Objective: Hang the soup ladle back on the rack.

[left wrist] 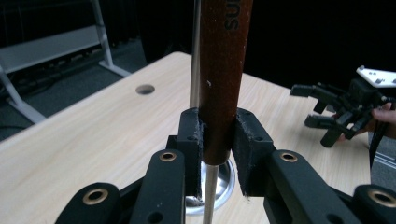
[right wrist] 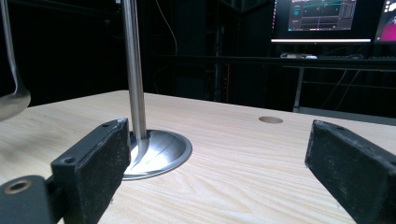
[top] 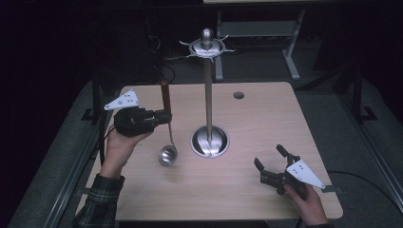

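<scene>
A metal ladle [top: 167, 155] with a brown wooden handle [left wrist: 222, 79] hangs upright at the table's left, its bowl just above the wood. My left gripper [top: 165, 115] is shut on that handle, and in the left gripper view its pads [left wrist: 190, 135] press it from both sides. A tall steel utensil stand [top: 208, 95] with a ring of hooks [top: 207, 46] at the top rises from a round base [top: 209, 141] at the table's centre, to the right of the ladle. Near the front right corner my right gripper [top: 270, 156] rests open, holding nothing, and points at the stand's base [right wrist: 159, 151].
The light wooden table [top: 256, 118] has a round cable hole [top: 238, 95] at the back right. Dark floor and a metal frame leg [top: 291, 52] lie beyond the far edge. Monitors [right wrist: 322, 18] glow in the background of the right gripper view.
</scene>
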Demonstrator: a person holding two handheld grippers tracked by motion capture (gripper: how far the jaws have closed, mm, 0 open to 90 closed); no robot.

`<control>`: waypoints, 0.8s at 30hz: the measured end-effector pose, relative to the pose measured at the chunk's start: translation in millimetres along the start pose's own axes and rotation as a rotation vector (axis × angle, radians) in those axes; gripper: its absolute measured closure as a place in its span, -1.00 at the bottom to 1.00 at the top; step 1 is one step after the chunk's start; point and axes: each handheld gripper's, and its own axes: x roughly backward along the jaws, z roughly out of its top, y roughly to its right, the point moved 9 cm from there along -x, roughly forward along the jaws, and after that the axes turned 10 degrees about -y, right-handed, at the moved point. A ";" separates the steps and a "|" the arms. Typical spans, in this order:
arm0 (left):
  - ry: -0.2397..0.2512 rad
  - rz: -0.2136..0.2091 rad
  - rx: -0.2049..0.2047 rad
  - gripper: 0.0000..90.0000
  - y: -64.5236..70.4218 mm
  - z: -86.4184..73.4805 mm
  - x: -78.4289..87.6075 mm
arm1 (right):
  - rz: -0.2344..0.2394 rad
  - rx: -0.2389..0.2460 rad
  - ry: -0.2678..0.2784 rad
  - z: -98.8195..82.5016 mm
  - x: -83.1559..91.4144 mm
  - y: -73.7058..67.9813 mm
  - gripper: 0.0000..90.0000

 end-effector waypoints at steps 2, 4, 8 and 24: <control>0.004 0.000 -0.010 0.64 0.0 7.1 1.3 | 0.000 -0.002 -0.001 -0.1 0.0 0.1 -0.86; 0.010 0.002 -0.022 0.64 -0.3 14.4 2.2 | 0.000 0.000 0.000 0.0 0.0 0.0 -0.86; 0.021 -0.001 -0.032 0.64 -0.1 28.8 2.8 | 0.001 -0.004 -0.001 -0.1 0.1 0.1 -0.86; 0.038 -0.024 -0.060 0.64 -0.8 68.2 4.1 | 0.001 -0.002 -0.001 -0.1 0.1 0.0 -0.86</control>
